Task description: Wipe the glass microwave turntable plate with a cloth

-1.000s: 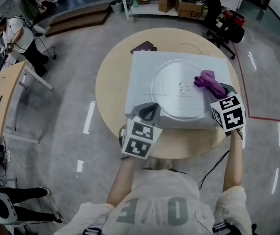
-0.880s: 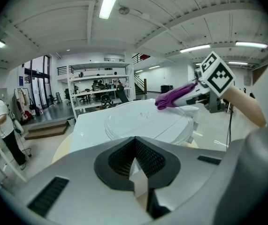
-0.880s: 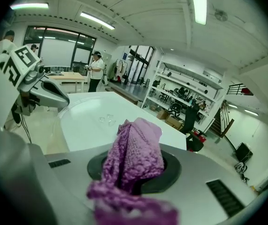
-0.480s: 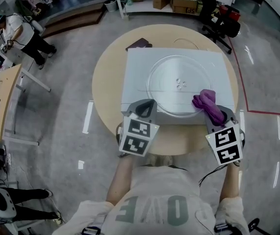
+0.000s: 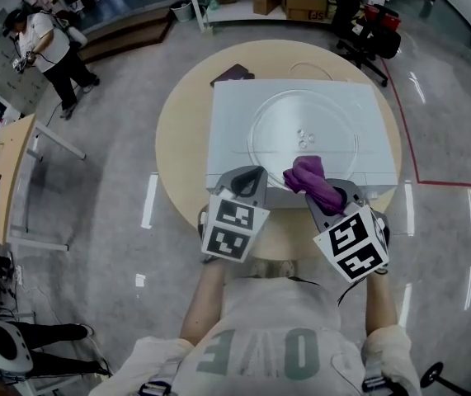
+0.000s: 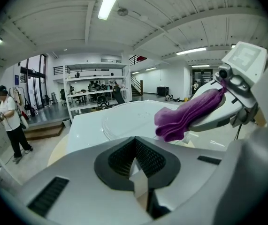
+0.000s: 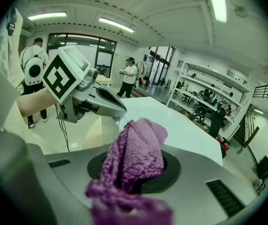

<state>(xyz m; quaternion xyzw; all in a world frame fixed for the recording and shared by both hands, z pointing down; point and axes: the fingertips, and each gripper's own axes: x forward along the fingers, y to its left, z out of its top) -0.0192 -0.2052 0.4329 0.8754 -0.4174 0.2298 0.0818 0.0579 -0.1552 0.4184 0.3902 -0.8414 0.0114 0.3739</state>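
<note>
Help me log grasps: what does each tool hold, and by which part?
Right tool clamps the purple cloth by one bunched end; the rest sticks out ahead. Left tool looks shut; whether it pinches the glass plate cannot be told.

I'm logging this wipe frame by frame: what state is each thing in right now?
glass turntable plate: lying flat on the white box.
left gripper: jaws together, nothing between them.
right gripper: shut on the purple cloth.
purple cloth: bunched, at the plate's near rim.
</note>
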